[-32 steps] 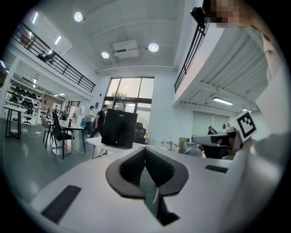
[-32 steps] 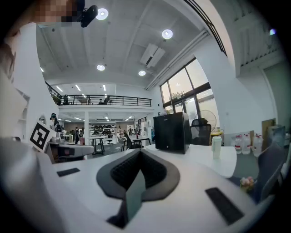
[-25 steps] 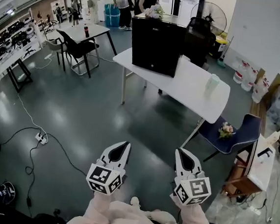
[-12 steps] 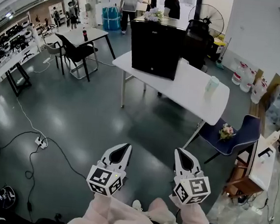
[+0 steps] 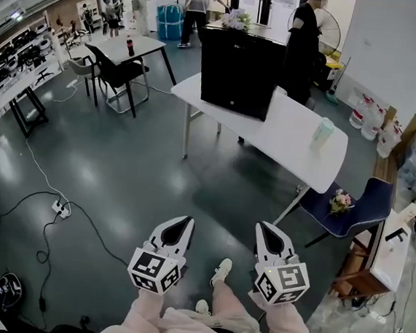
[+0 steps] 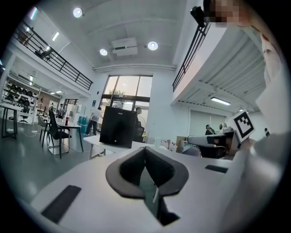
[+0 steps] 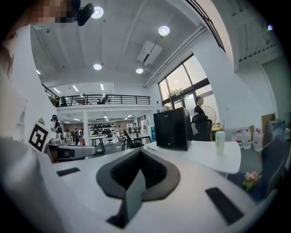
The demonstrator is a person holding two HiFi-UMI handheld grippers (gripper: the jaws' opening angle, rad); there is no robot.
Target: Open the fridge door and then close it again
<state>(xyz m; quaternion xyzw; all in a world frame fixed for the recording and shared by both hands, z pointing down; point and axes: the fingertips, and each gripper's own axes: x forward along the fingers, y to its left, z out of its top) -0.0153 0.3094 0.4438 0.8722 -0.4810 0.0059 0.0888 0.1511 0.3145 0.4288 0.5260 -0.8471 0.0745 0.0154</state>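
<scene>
A black mini fridge [image 5: 239, 73] stands with its door closed on a white table [image 5: 290, 144], far ahead of me across the grey floor. It also shows small in the left gripper view as the fridge [image 6: 117, 127] and in the right gripper view as the fridge [image 7: 172, 129]. My left gripper [image 5: 180, 224] and right gripper [image 5: 268, 230] are held side by side close to my body, pointing level toward the table. Both are shut with nothing between the pads, as the left gripper [image 6: 145, 150] and right gripper [image 7: 138, 152] show in their own views.
A pale cup [image 5: 322, 133] stands on the table's right end. A blue chair [image 5: 350, 209] with flowers sits to the table's right. A person in black [image 5: 304, 43] stands behind the fridge. Cables and a power strip [image 5: 61, 206] lie at left; a black chair [image 5: 118, 73] stands beyond.
The table and fridge have drawn slightly nearer and my foot has stepped forward. The person in black has walked rightward behind the fridge. Both grippers stay shut and side by side.
</scene>
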